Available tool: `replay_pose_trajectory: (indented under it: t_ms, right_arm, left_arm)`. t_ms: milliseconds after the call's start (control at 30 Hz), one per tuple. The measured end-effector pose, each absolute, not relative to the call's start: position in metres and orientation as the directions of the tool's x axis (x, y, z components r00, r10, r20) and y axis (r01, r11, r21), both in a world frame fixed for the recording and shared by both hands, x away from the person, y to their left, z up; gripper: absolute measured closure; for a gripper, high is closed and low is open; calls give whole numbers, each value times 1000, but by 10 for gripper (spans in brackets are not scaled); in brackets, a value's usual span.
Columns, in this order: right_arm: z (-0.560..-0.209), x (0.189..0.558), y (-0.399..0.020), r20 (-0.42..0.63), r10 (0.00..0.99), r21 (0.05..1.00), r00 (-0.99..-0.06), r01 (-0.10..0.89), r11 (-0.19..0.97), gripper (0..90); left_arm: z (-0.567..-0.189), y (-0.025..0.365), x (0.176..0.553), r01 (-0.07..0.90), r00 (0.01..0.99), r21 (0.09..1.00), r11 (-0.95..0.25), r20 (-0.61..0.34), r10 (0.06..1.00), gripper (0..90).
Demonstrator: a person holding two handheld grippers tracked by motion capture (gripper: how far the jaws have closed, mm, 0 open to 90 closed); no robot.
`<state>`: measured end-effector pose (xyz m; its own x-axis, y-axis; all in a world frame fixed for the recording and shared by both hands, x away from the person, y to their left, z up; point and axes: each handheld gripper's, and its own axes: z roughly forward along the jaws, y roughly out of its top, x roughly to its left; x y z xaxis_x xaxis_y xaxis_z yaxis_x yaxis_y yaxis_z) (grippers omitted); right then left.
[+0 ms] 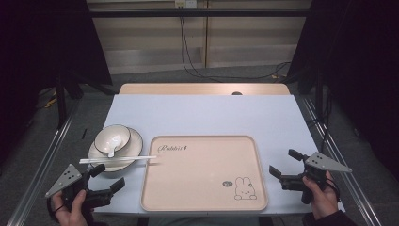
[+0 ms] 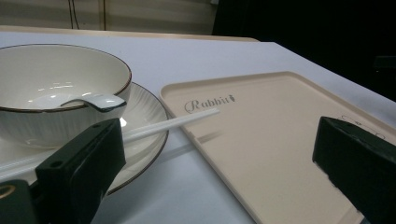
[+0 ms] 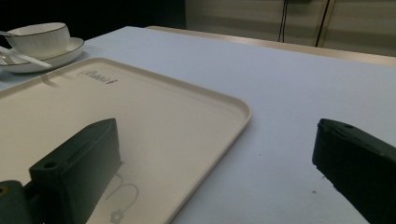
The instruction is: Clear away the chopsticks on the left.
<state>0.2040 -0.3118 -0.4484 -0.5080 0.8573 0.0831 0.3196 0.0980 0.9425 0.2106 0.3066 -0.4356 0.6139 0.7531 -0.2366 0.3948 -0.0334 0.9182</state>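
A: Two grippers, both mine, held low at the near edge of the table (image 1: 202, 113). Left to right: my left gripper (image 1: 107, 177) has its jaws spread wide with nothing between them, just short of the plate (image 1: 136, 141).

B: What lies on that plate?

A: One bowl (image 1: 112, 138) with a spoon (image 1: 111, 149) inside; white chopsticks (image 1: 117, 159) rest across the plate's near rim, tips reaching over the left edge of the tray (image 1: 204, 173).

B: Which step is this?

A: Approach, by my reading: nothing is gripped yet. Next, I judge, the left jaws must close on the thin chopsticks without nudging the plate or tipping the bowl.

B: And what stands in the way?

A: Little; the tray is bare except for its printed rabbit (image 1: 244, 187). Farther right, my right gripper (image 1: 282, 164) waits beside the tray's right edge, jaws likewise apart and empty.
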Motion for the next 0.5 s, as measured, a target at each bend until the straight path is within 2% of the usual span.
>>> replay_pose_trajectory:
  t_ms: [333,500]
  right_arm:
    - [-447,203,-312,87,853,947,-515,310,90,9]
    - [-447,203,-312,89,850,946,-519,310,90,9]
  left_arm:
    - [-434,304,207,362,626,931,-51,-202,753,25]
    - [-436,309,207,362,633,932,-3,-243,735,25]
